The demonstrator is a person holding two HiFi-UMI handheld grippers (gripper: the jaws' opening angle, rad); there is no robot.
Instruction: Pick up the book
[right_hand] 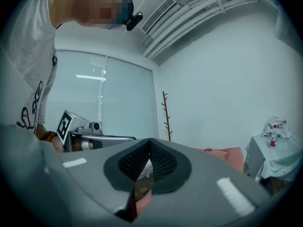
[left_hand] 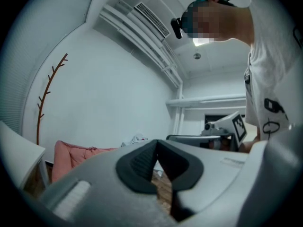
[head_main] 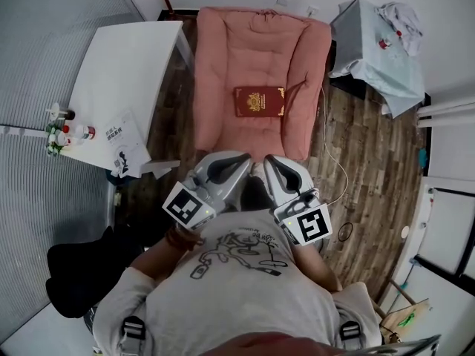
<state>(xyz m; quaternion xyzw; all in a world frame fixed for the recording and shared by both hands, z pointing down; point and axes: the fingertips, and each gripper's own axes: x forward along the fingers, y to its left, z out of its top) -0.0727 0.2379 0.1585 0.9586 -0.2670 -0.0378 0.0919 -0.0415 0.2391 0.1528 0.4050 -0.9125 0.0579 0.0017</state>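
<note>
Maroon with gold ornament on its cover, the book [head_main: 259, 101] lies flat and closed near the middle of a pink padded cushion [head_main: 223, 58], slightly above the centre of the head view. Nothing touches the book. The cushion rests on a wooden plank floor [head_main: 364, 147], and a thin white cable [head_main: 335, 158] curls along its right edge.

Below the cushion, close to the person's chest, both tools sit side by side with their tips toward it. The left hand-held gripper [head_main: 240, 159] has its jaws clenched together with nothing between them; its own view shows the dark pads [left_hand: 142, 162] meeting at the tip. The right hand-held gripper [head_main: 272, 161] is likewise clenched and empty, its ribbed pads [right_hand: 163, 162] pressed together in its own view. Both are well apart from the book.

At the upper left stands a white counter [head_main: 126, 58] carrying a printed booklet [head_main: 122, 145] at its lower corner and small bottles [head_main: 65, 114] along its left edge. At the upper right, a cloth-draped counter [head_main: 367, 47] holds crumpled white fabric [head_main: 401, 17].
</note>
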